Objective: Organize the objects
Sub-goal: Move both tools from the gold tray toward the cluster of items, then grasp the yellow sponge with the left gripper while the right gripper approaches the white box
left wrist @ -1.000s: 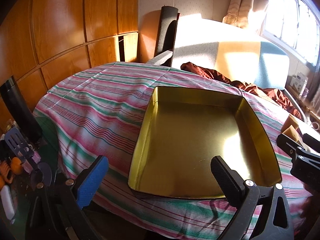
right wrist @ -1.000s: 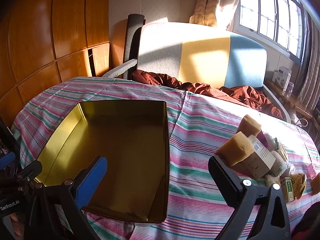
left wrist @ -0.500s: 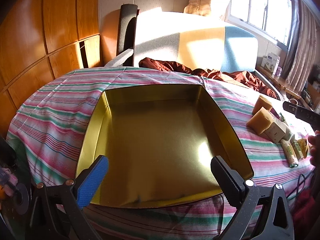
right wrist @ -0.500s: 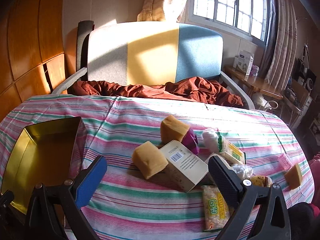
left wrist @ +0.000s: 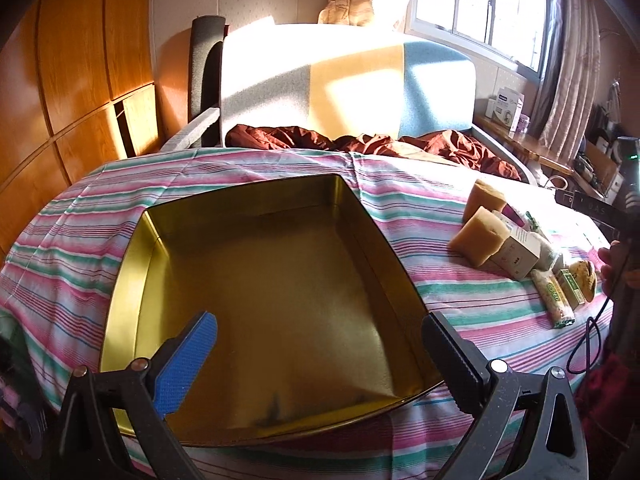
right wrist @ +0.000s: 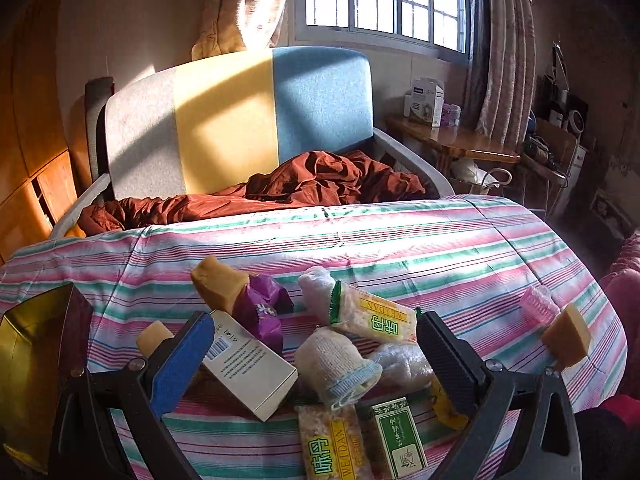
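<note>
Right gripper (right wrist: pixel 310 354) swung off the gold tin (left wrist: pixel 264 300), now over white box (right wrist: pixel 250 364) right of tin; both grippers spread, holding nothing.

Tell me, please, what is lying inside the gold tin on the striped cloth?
Nothing shows inside the gold tin: the floor and walls are bare. The left gripper fingers hide small patches near the front corners, so those spots stay unchecked.

Low sunlight slants through a barred window (right wrist: pixel 384 0) with drawn curtains (right wrist: pixel 504 52) onto a grey, yellow and blue sofa back (right wrist: pixel 240 120). Wooden wall panels (left wrist: pixel 80 60) glow orange on the left; a wooden side table (right wrist: pixel 452 140) stands below the window.
</note>
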